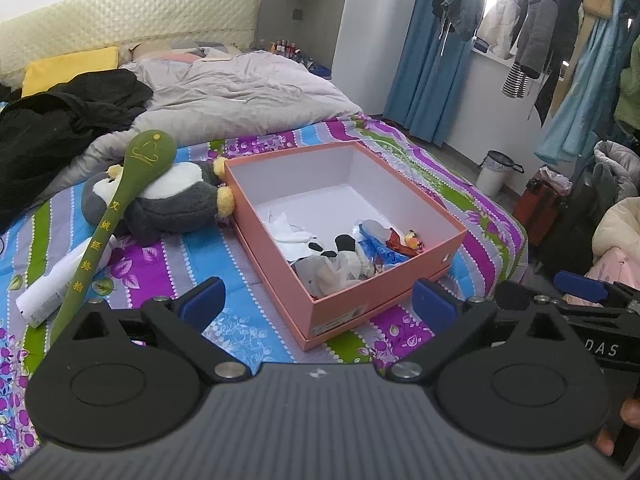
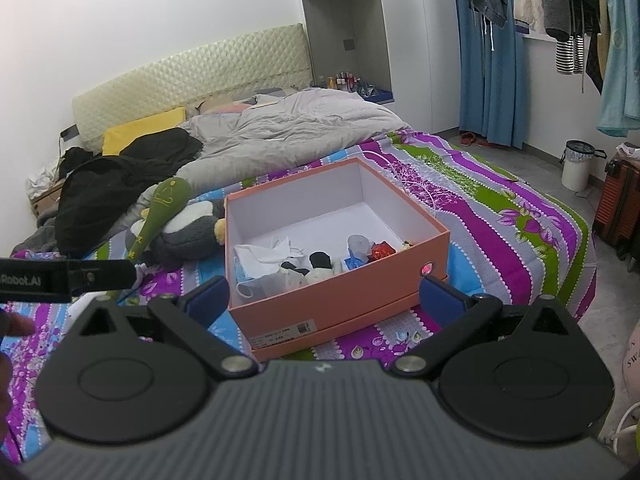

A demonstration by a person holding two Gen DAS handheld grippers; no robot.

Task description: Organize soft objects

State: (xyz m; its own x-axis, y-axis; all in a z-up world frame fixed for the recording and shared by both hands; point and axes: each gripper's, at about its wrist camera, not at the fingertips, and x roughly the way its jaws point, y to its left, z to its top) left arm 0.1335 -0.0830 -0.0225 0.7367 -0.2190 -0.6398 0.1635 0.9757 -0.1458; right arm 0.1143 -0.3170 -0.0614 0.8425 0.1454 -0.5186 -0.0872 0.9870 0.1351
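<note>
An open pink box [image 1: 276, 248] [image 2: 400, 276] sits on the striped bedspread. It holds several small soft items: white cloths [image 1: 290, 232] [image 2: 260, 258], a black-and-white plush [image 1: 344, 246] [image 2: 320, 262], and blue and red pieces [image 1: 380, 248]. A grey-and-white penguin plush [image 1: 176, 200] [image 2: 192, 232] lies left of the box, touching its wall. A long green padded massage bat [image 1: 112, 220] [image 2: 160, 208] rests across the penguin. My left gripper [image 1: 318, 300] and my right gripper [image 2: 324, 296] are both open and empty, hovering in front of the box.
A white tube [image 1: 60, 280] lies left of the bat. A grey duvet [image 1: 240, 88], a black coat [image 1: 60, 120] and a yellow pillow [image 2: 140, 130] lie at the head of the bed. Hanging clothes, a white bin [image 2: 576, 164] and a red suitcase [image 2: 618, 204] stand to the right.
</note>
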